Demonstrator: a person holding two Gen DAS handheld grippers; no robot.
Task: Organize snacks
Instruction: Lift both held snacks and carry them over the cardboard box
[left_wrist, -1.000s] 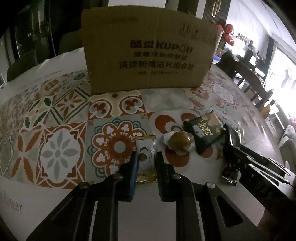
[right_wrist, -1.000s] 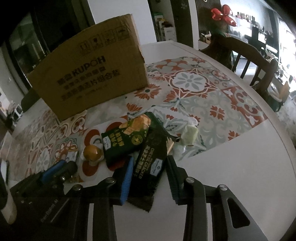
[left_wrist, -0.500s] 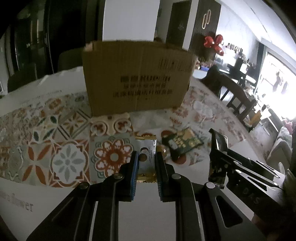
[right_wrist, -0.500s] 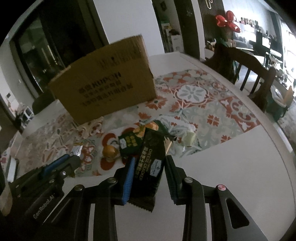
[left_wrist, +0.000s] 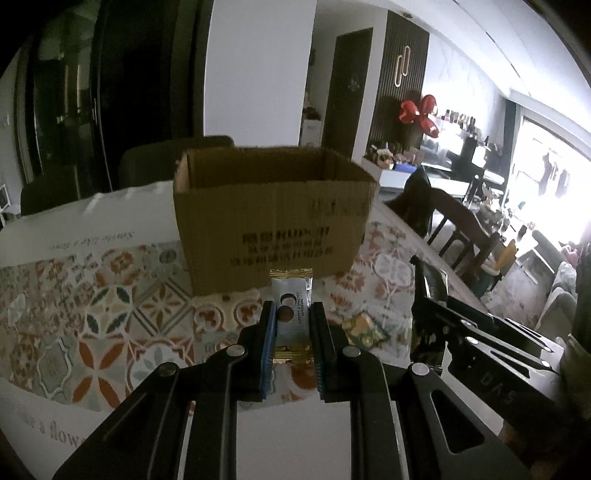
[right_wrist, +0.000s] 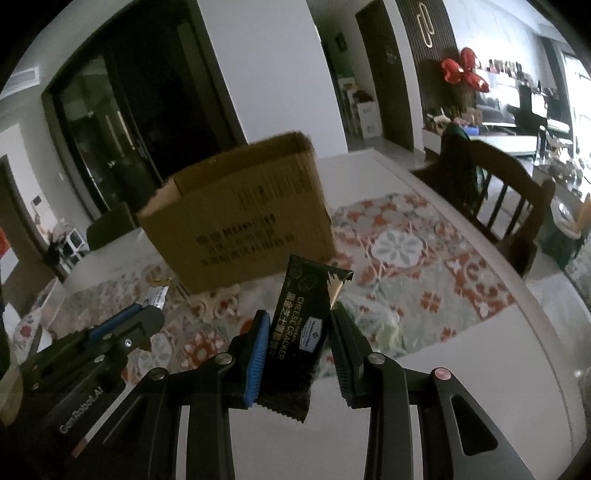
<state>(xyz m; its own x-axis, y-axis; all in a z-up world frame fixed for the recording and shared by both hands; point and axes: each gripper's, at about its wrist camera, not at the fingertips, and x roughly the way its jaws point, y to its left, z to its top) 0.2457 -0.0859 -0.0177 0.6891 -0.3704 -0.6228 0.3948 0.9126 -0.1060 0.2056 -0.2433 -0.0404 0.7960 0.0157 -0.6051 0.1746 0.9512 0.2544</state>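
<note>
My left gripper (left_wrist: 292, 321) is shut on a small white snack packet with gold ends (left_wrist: 291, 310) and holds it in the air before the open cardboard box (left_wrist: 273, 218). My right gripper (right_wrist: 298, 332) is shut on a black cheese cracker packet (right_wrist: 303, 325), also lifted off the table, with the box (right_wrist: 240, 221) behind it. The right gripper shows at the right of the left wrist view (left_wrist: 428, 314). A green snack packet (left_wrist: 364, 328) lies on the table below.
The round table (right_wrist: 480, 350) carries a patterned tile cloth (left_wrist: 110, 314). Dark wooden chairs (right_wrist: 506, 206) stand at the right. The left gripper's body (right_wrist: 92, 354) sits low at the left of the right wrist view.
Both grippers have risen from the table with their packets, so the box's open top now shows. The snacks left on the table have dropped low in view.
</note>
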